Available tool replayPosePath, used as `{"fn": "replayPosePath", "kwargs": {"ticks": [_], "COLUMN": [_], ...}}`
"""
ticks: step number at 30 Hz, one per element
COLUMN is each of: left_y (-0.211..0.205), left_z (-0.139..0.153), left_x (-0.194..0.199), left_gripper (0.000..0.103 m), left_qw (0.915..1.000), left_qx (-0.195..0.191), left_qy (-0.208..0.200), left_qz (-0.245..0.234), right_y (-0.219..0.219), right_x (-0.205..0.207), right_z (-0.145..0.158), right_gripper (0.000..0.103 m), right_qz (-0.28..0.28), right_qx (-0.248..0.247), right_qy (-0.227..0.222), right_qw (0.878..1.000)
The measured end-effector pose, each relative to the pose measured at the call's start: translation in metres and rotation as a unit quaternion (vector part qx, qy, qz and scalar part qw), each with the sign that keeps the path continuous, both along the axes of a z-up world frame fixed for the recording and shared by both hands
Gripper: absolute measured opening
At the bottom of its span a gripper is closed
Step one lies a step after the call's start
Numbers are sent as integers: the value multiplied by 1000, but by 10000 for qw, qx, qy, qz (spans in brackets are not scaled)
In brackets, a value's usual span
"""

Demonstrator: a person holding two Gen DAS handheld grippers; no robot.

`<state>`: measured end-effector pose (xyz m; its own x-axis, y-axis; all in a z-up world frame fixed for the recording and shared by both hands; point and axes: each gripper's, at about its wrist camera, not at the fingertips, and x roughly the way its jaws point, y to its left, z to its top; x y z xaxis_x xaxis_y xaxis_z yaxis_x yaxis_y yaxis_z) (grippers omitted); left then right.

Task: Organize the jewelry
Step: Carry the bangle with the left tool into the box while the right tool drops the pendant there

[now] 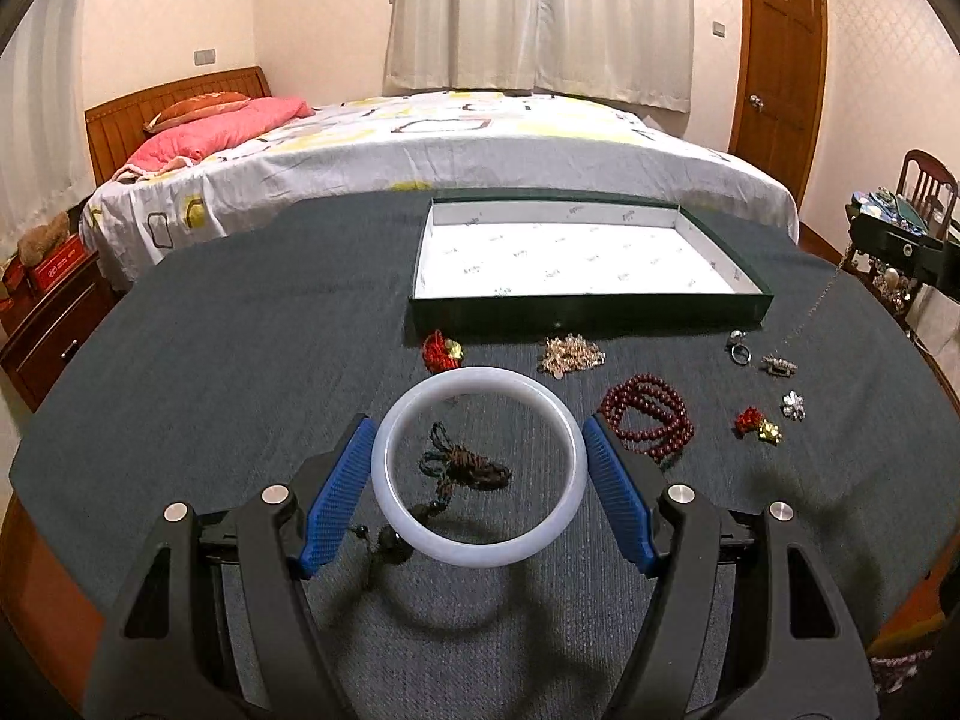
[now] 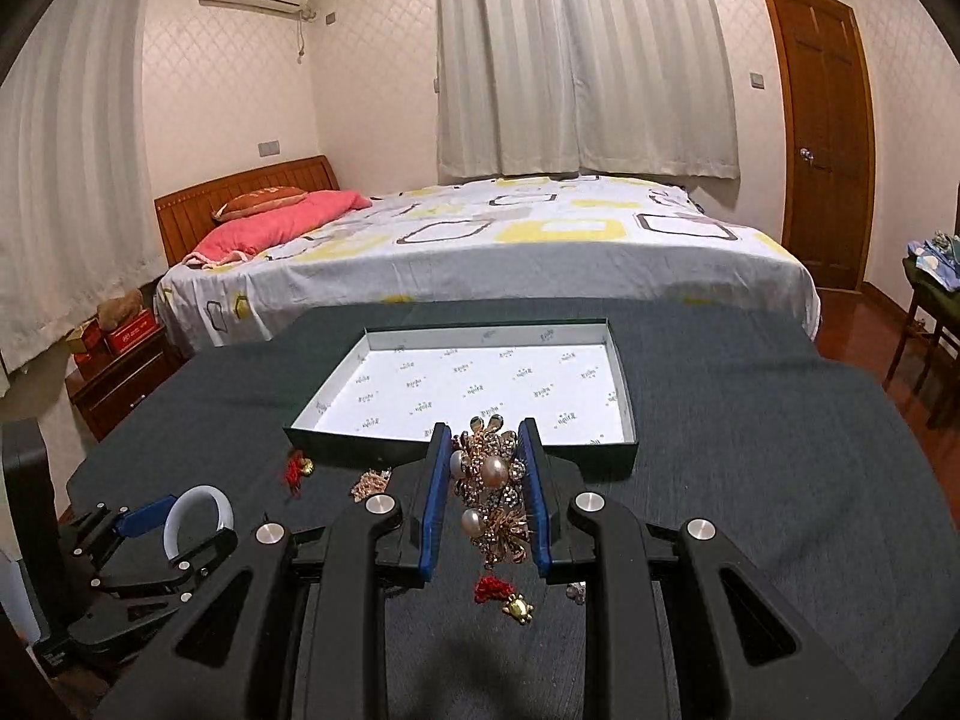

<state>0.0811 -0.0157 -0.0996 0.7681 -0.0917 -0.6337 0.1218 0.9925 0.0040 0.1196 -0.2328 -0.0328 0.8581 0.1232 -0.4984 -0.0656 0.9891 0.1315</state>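
My left gripper [image 1: 477, 420] is shut on a white bangle [image 1: 480, 558], its blue pads pressing on both sides, and holds it above the dark cloth. Through the ring I see a braided dark cord [image 1: 465, 468] on the table. My right gripper [image 2: 485, 429] is shut on a gold brooch with pearls [image 2: 489, 480], held in front of the green box [image 2: 360, 441]. That box [image 1: 588, 315] is lined white, with nothing in it. In the right wrist view the left gripper [image 2: 180, 522] and its bangle [image 2: 198, 495] show at the lower left.
On the cloth lie a red tassel charm [image 1: 441, 351], a gold chain pile [image 1: 570, 354], a dark red bead bracelet [image 1: 651, 420], a red-gold charm [image 1: 757, 425] and a silver flower brooch [image 1: 793, 405]. A bed [image 1: 480, 144] stands behind the table, a chair [image 1: 927, 180] to its right.
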Motion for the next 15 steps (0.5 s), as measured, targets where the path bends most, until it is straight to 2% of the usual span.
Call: {"fn": "replayPosePath", "kwargs": {"ticks": [8, 15], "left_y": [2, 2], "left_z": [18, 25], "left_x": [3, 10], "left_gripper": [69, 69], "left_qw": [9997, 9994], "left_qx": [10, 33], "left_qy": [-261, -329], "left_qz": [24, 50], "right_y": [-4, -6], "right_x": [4, 11], "right_z": [10, 7], "right_gripper": [24, 24], "right_qz": [5, 36], "right_qx": [8, 46], "right_qy": [-150, -153], "right_qw": [9999, 9999]}}
